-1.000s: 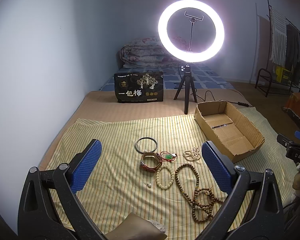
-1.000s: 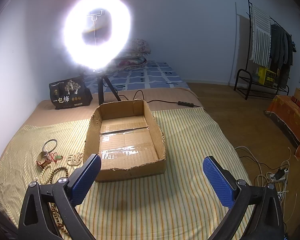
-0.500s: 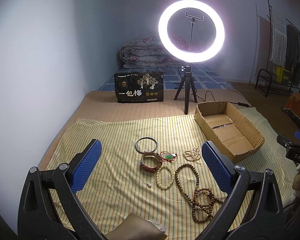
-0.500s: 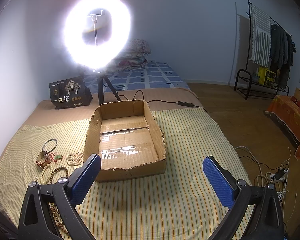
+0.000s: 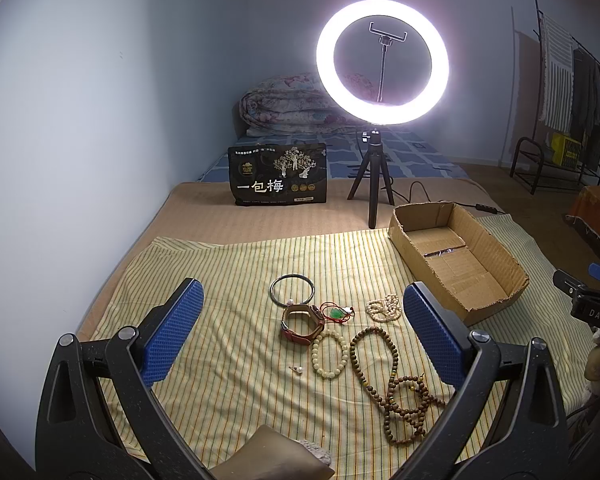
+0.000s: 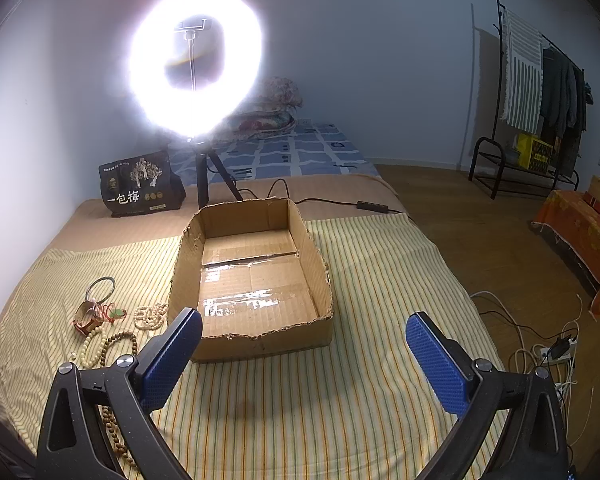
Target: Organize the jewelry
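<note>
Jewelry lies on a striped cloth: a dark bangle, a brown watch, a red cord with a green pendant, pearl strands, a cream bead bracelet, long brown prayer beads and a small earring. An empty cardboard box stands to their right. My left gripper hovers open above the jewelry. My right gripper is open in front of the box, holding nothing.
A lit ring light on a tripod stands behind the cloth, beside a black snack bag. Folded bedding lies at the back. Cables and a power strip are on the floor at the right; a clothes rack stands farther back.
</note>
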The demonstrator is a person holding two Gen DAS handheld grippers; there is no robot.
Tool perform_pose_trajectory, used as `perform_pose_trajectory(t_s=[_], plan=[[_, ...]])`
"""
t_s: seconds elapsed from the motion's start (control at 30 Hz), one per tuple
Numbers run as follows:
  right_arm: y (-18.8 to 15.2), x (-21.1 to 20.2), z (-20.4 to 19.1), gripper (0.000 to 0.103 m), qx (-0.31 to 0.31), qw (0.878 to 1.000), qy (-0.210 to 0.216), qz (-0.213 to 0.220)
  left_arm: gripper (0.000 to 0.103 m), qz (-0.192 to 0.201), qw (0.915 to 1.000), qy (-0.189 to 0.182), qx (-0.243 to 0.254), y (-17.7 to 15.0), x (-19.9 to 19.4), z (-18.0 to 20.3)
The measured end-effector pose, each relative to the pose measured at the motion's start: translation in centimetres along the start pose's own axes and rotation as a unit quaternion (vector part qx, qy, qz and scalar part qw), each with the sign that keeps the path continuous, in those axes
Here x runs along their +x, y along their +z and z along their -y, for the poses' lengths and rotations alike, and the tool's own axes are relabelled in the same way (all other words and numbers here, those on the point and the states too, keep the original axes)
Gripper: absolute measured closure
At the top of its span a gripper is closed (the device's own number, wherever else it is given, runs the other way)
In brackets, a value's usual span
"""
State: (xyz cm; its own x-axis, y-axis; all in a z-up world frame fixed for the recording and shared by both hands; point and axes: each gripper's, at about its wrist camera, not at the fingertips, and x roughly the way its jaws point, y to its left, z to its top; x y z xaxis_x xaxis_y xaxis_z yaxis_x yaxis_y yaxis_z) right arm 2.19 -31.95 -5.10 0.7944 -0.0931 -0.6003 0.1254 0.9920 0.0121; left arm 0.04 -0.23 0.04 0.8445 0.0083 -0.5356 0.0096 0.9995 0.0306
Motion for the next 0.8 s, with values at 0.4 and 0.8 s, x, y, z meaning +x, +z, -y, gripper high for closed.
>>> perform_pose_trajectory(t_s=[0.4,0.8], plan=[[-0.35,-0.03,-0.29,0.000,-0.001,1.000,0.002,-0.003,0.001,0.000,1.0000,0.000,0.000,-0.01,-0.01,-0.01],[-0.42,0.02,-0.27,0.000,0.000,1.000,0.003,-0.005,0.001,0.000,1.0000,0.000,0.001,-0.03,-0.01,-0.01]])
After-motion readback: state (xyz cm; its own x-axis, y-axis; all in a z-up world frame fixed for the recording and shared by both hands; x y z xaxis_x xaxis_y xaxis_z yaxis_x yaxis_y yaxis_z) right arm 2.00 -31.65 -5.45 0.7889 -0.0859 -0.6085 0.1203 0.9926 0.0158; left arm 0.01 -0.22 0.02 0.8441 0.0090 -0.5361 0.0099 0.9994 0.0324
